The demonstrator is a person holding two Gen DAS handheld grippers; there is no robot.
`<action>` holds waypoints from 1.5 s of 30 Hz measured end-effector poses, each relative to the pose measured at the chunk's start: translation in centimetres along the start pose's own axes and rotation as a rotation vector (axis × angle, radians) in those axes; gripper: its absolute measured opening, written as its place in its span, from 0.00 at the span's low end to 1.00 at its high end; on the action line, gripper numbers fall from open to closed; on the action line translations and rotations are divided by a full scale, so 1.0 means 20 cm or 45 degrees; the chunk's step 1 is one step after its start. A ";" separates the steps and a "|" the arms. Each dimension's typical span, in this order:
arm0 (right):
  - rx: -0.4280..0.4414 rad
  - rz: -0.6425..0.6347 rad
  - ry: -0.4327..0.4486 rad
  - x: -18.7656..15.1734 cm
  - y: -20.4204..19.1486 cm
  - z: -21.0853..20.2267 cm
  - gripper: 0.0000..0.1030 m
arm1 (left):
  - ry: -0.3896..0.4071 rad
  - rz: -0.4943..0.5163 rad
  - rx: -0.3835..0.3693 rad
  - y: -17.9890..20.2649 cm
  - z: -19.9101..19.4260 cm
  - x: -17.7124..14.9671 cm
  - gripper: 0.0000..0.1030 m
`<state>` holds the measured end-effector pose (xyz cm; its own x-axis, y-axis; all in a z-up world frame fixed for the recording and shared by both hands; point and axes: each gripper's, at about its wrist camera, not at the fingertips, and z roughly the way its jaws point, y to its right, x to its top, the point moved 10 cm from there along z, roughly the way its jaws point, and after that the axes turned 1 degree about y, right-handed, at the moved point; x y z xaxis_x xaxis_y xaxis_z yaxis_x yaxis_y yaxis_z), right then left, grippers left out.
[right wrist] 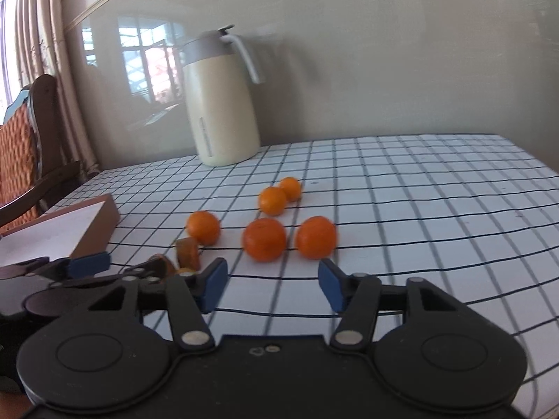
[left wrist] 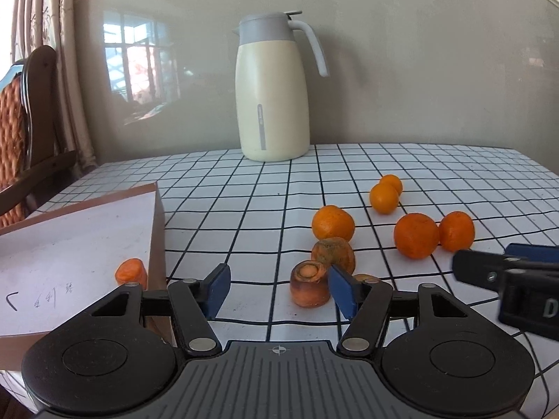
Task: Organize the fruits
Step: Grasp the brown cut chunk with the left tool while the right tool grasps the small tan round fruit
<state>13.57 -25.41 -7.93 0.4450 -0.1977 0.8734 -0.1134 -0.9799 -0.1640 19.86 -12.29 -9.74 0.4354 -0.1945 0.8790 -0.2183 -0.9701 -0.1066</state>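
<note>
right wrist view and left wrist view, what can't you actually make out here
- Third carrot piece: left wrist view, mostly hidden behind the left gripper's finger.
- Writing on the box: left wrist view, too small to read.
- Box contents: only one carrot chunk shows; the rest is cut off by the edge.
- Carrot pieces: right wrist view, blurred and partly behind the right gripper.

Oranges: five on the worktop [left wrist: 244, 188] — nearest left [left wrist: 332, 222], centre [left wrist: 415, 235], right [left wrist: 456, 231], and a rear pair, front [left wrist: 384, 198] and back [left wrist: 392, 182].
Carrot pieces: four visible — one in the box [left wrist: 131, 271], one upright stub [left wrist: 309, 282], one behind it [left wrist: 333, 251], one mostly hidden [left wrist: 365, 277].
Cardboard box [left wrist: 70, 244]: one.
Thermos jug [left wrist: 272, 97]: one.
Chair [left wrist: 31, 111]: one.
</note>
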 end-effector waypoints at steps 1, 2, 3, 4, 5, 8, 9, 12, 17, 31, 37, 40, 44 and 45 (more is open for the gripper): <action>0.009 0.000 -0.005 0.00 -0.02 0.01 0.45 | 0.002 0.001 0.007 -0.01 0.00 0.00 0.61; 0.016 -0.003 -0.010 -0.01 -0.03 0.03 0.45 | 0.009 0.008 0.016 -0.02 -0.01 0.00 0.61; 0.020 -0.008 -0.015 -0.01 -0.05 0.04 0.45 | 0.017 0.017 0.030 -0.02 -0.01 0.01 0.61; 0.026 -0.013 -0.019 -0.01 -0.07 0.05 0.43 | 0.024 0.028 0.044 -0.03 -0.02 0.01 0.61; 0.028 -0.019 -0.023 -0.01 -0.08 0.06 0.42 | 0.029 0.032 0.055 -0.05 -0.03 0.01 0.61; 0.055 -0.011 -0.047 -0.03 -0.13 0.11 0.35 | 0.027 0.015 0.064 -0.08 -0.03 0.02 0.61; 0.065 -0.010 -0.056 -0.04 -0.14 0.12 0.33 | 0.026 0.013 0.072 -0.10 -0.03 0.01 0.61; 0.095 -0.015 -0.071 -0.04 -0.19 0.15 0.31 | 0.005 -0.012 0.089 -0.15 -0.02 0.01 0.61; 0.123 0.018 -0.069 -0.04 -0.22 0.17 0.27 | 0.021 -0.012 0.080 -0.18 -0.05 0.01 0.58; 0.158 0.112 -0.107 -0.06 -0.22 0.21 0.25 | 0.040 0.001 0.089 -0.18 -0.06 0.02 0.55; 0.122 0.071 -0.126 -0.07 -0.20 0.22 0.19 | 0.002 0.020 0.069 -0.14 -0.01 0.00 0.55; 0.077 0.036 -0.116 -0.07 -0.17 0.20 0.18 | -0.007 0.005 0.032 -0.11 0.02 0.01 0.55; 0.041 0.043 -0.109 -0.07 -0.09 0.17 0.18 | -0.013 -0.001 0.017 -0.06 0.07 0.00 0.55; 0.037 0.049 -0.109 -0.07 -0.07 0.16 0.18 | -0.016 -0.004 0.017 -0.05 0.08 0.00 0.55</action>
<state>15.93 -23.77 -10.44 0.5149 -0.2354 0.8243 -0.1065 -0.9717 -0.2110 21.45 -11.60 -10.33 0.4472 -0.1935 0.8732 -0.2055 -0.9724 -0.1103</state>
